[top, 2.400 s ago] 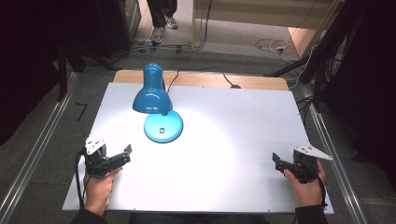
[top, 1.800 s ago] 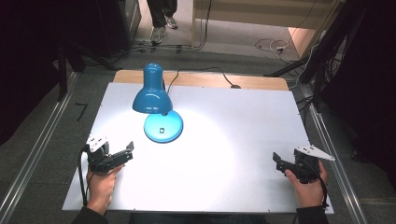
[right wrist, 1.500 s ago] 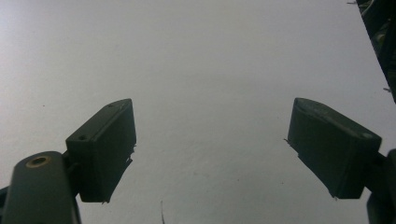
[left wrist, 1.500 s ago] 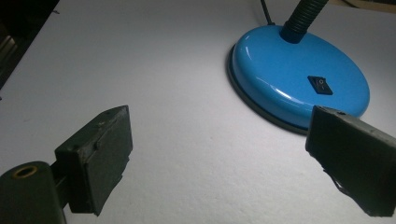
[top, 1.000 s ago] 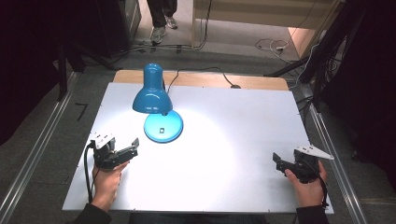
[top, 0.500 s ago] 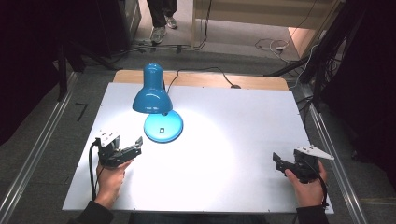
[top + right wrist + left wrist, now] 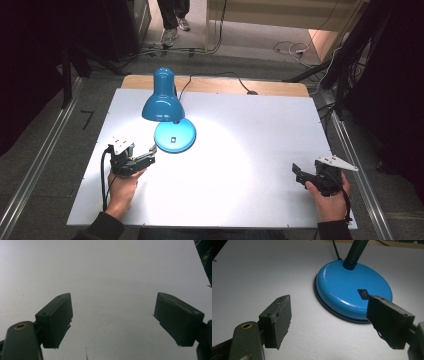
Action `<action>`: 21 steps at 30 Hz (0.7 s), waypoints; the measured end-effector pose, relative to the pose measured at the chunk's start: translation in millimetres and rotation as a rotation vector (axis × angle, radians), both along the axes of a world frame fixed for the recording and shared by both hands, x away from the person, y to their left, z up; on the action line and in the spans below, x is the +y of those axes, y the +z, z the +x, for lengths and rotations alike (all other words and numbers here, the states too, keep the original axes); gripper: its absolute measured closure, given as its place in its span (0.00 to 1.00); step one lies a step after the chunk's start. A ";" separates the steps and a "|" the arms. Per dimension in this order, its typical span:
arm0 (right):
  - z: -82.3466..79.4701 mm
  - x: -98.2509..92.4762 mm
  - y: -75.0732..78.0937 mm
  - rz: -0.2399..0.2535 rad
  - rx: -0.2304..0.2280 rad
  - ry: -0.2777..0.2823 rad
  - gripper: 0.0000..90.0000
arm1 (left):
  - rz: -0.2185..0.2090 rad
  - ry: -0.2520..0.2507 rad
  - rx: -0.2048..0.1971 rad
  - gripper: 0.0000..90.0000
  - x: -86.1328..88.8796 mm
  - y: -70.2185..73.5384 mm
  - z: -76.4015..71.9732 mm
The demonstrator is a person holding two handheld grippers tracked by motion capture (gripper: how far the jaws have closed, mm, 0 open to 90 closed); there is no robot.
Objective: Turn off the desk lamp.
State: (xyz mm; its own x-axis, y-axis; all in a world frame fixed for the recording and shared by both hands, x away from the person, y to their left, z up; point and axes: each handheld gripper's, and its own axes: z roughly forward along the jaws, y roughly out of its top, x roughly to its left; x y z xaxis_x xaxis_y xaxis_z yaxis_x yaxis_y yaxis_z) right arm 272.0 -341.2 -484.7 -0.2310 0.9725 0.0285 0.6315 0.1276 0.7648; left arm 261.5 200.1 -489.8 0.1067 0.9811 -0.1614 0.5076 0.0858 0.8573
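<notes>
On white table (image 7: 240,150), toward its far left: blue desk lamp (image 7: 165,102), lit, shade bent low over own round base (image 7: 174,136); black rocker switch (image 7: 363,294) on top of base, cord running off far edge. Just beside base, on near-left side: left gripper (image 7: 148,160), jaws spread wide, nothing held, tips aimed at base rim without contact; in left gripper view, right jaw overlapping base edge near switch, left jaw over bare table. Well apart from base, at near-right corner: right gripper (image 7: 296,172), jaws likewise wide apart, empty, resting idle above bare surface. Likely step in hand: approach to base or switch. Risks, judged: sliding of smooth domed base under a one-sided push, no second gripper near enough to brace; slipping of jaw off glossy curve if closed on rim at a slant; missing of small switch by broad jaw pad, pressing on housing instead; tipping toward heavy low shade if base lifted at near edge; snagging of trailing gripper cable on rim; glare from bulb hiding switch position.
</notes>
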 end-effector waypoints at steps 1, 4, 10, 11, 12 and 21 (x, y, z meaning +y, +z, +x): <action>0.0 0.0 0.0 0.001 0.000 0.000 0.15 | 0.002 0.000 -0.001 0.25 -0.8 0.1 0.5; -0.1 0.1 0.0 0.001 0.000 0.001 0.15 | 0.000 -0.007 -0.008 0.28 -3.9 0.3 2.5; 0.1 0.0 0.0 0.003 0.001 0.001 0.15 | 0.005 -0.010 -0.012 0.32 -7.9 -0.4 6.3; 0.0 0.1 0.0 0.003 0.001 0.001 0.15 | 0.005 -0.010 -0.012 0.34 -7.9 -0.4 6.3; 0.0 0.1 0.0 0.004 0.002 0.001 0.15 | 0.007 -0.012 -0.013 0.35 -9.3 -0.5 7.3; 0.1 -0.2 0.0 0.005 0.002 0.002 0.15 | 0.023 -0.035 -0.022 0.53 -16.0 0.4 10.3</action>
